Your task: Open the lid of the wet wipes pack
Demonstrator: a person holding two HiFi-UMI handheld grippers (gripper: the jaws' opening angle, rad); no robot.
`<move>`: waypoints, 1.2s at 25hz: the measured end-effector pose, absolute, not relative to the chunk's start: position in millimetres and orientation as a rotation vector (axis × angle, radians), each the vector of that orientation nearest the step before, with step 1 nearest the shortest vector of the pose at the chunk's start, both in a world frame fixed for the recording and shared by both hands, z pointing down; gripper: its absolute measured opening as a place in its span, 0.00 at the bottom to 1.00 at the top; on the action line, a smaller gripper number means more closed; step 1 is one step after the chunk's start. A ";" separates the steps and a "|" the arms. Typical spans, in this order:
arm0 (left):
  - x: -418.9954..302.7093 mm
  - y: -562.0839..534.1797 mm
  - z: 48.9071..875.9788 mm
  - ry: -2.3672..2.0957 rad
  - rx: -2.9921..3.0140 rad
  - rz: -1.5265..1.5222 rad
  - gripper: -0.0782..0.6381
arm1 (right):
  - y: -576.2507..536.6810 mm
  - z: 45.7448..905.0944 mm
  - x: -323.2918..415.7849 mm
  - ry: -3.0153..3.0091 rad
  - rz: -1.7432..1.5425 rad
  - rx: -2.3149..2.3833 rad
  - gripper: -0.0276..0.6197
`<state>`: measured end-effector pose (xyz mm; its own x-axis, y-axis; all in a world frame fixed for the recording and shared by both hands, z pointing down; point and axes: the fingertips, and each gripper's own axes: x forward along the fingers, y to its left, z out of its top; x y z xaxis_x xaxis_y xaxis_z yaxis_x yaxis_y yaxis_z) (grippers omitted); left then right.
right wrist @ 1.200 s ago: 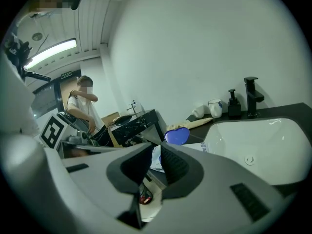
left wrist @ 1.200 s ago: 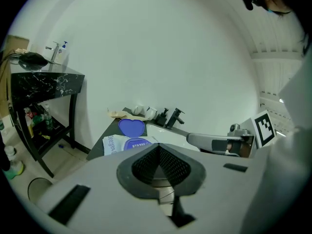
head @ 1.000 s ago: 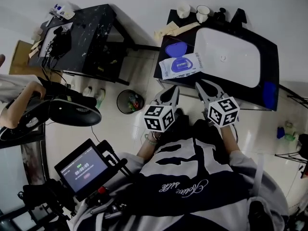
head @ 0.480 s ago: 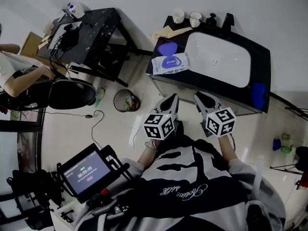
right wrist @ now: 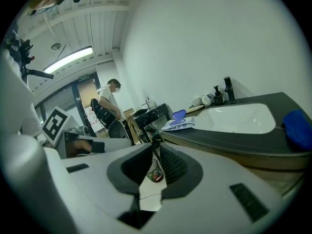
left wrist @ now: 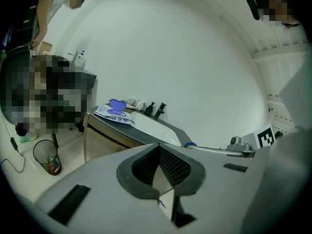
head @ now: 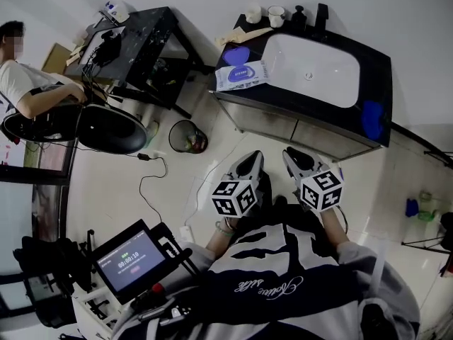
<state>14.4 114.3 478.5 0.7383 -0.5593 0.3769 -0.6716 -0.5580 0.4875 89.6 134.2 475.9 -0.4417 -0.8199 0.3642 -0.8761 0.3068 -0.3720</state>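
Left gripper [head: 253, 156], right gripper [head: 289, 154] closed, empty; wipes pack [head: 241, 76] open; monitor [head: 129, 260] head-view only.

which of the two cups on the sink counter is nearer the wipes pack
The left cup, almost straight behind the wet wipes pack; the other cup stands further right.

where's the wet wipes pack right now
In the head view, the wet wipes pack lies at the left end of the dark counter, just left of the white sink basin.

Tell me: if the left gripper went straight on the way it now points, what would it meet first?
Probably the front of the sink counter, to the right of the wet wipes pack, though depth is unclear.
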 end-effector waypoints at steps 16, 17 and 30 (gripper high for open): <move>15.3 118.4 468.1 -0.923 2.403 0.245 0.11 | 140.2 463.0 89.5 -2.495 0.787 1.679 0.04; 10.2 117.8 466.6 -0.927 2.401 0.246 0.11 | 139.5 461.7 83.3 -2.498 0.788 1.670 0.04; -36.5 114.5 466.4 -0.969 2.371 0.212 0.11 | 138.2 461.4 29.8 -2.509 0.734 1.571 0.04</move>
<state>-36.5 114.5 466.4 0.7256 -0.5958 0.3441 -0.6851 -0.5793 0.4417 29.8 138.2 461.4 -0.4660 -0.8239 0.3227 -0.8679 0.3547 -0.3478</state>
